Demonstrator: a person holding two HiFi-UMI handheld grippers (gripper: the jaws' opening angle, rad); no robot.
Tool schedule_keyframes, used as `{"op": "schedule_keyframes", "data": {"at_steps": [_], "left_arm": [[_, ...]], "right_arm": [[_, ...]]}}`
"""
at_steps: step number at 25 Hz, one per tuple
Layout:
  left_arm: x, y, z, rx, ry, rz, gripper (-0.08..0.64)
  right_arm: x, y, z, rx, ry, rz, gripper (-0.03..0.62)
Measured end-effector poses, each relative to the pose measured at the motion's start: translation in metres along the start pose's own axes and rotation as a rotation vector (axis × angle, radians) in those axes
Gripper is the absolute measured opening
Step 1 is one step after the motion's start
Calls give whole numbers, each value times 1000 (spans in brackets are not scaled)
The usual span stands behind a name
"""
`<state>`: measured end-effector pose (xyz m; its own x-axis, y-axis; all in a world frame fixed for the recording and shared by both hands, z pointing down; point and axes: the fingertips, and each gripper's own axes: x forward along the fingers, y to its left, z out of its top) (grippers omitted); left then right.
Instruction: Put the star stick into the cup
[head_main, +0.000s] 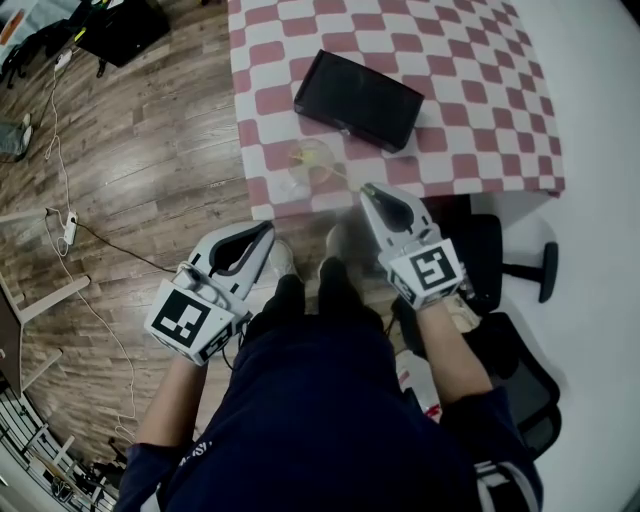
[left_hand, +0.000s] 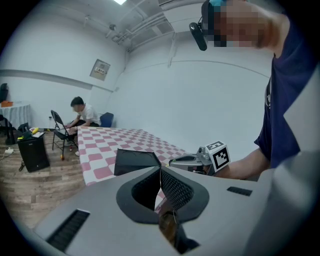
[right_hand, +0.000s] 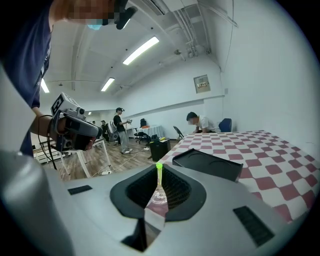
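Note:
A clear plastic cup (head_main: 312, 165) stands near the front edge of the checkered table (head_main: 480, 110). The thin star stick (head_main: 335, 173) leans out of it toward my right gripper (head_main: 368, 190), which is shut on the stick's upper end. In the right gripper view the stick's green tip (right_hand: 159, 169) shows at the closed tips of the right gripper (right_hand: 159, 176), with the cup (right_hand: 160, 198) below them. My left gripper (head_main: 267, 233) hangs shut and empty off the table's front edge, to the cup's left. In its own view the left gripper (left_hand: 160, 172) has its tips together.
A flat black box (head_main: 360, 98) lies behind the cup, also seen as the box (left_hand: 135, 162) in the left gripper view. A black office chair (head_main: 505, 265) stands at the right. Cables and a power strip (head_main: 70, 228) lie on the wood floor. A person (left_hand: 80, 114) sits far off.

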<state>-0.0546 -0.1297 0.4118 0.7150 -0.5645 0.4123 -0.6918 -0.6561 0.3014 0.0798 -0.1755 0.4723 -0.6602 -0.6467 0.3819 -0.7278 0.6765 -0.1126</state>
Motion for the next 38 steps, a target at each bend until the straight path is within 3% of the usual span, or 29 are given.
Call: {"op": "schedule_keyframes", "data": {"at_steps": [10,17,38], "left_arm": [[7,-7,-2,25,19,-41,32],[5,-8,-4,30,24,-54,32],[-1,-8,37,75,-68,-59,32]], "right_arm": [[-11,-6,-27,85,31,-56,43],[-16,-2,-32,136,29,-49,174],[-52,1,77,106,-137,-36,175]]}}
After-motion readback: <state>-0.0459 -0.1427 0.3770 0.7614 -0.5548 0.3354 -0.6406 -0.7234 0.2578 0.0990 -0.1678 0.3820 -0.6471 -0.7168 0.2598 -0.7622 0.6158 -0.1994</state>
